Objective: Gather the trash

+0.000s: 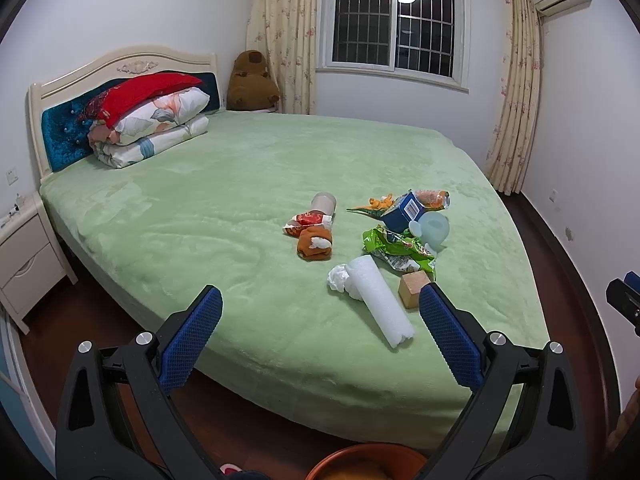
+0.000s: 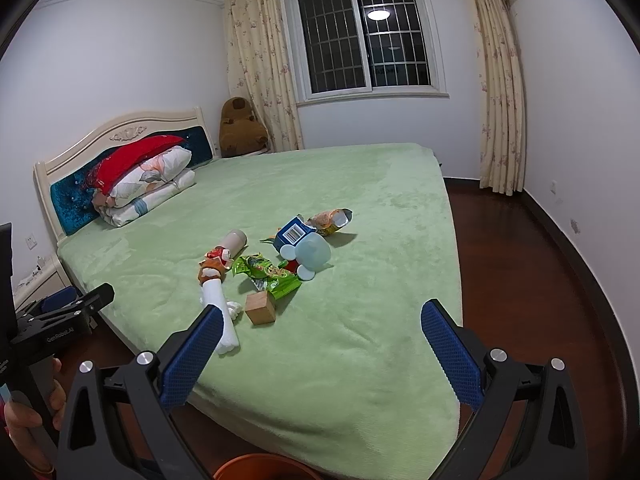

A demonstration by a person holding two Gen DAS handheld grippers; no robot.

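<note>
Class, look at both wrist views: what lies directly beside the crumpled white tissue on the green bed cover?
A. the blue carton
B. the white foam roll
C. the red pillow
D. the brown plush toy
B: the crumpled tissue lies against the upper end of the white foam roll, on the green bed cover.

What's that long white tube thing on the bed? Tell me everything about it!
The white foam roll looks like soft, spongy packing foam rolled into a tube with a slightly bumpy surface. It lies flat on its side on the green blanket, near the bed's front edge. A crumpled white tissue touches its far end. A wooden block sits just beside it; whether they touch is unclear. Neither gripper is touching it.
</note>
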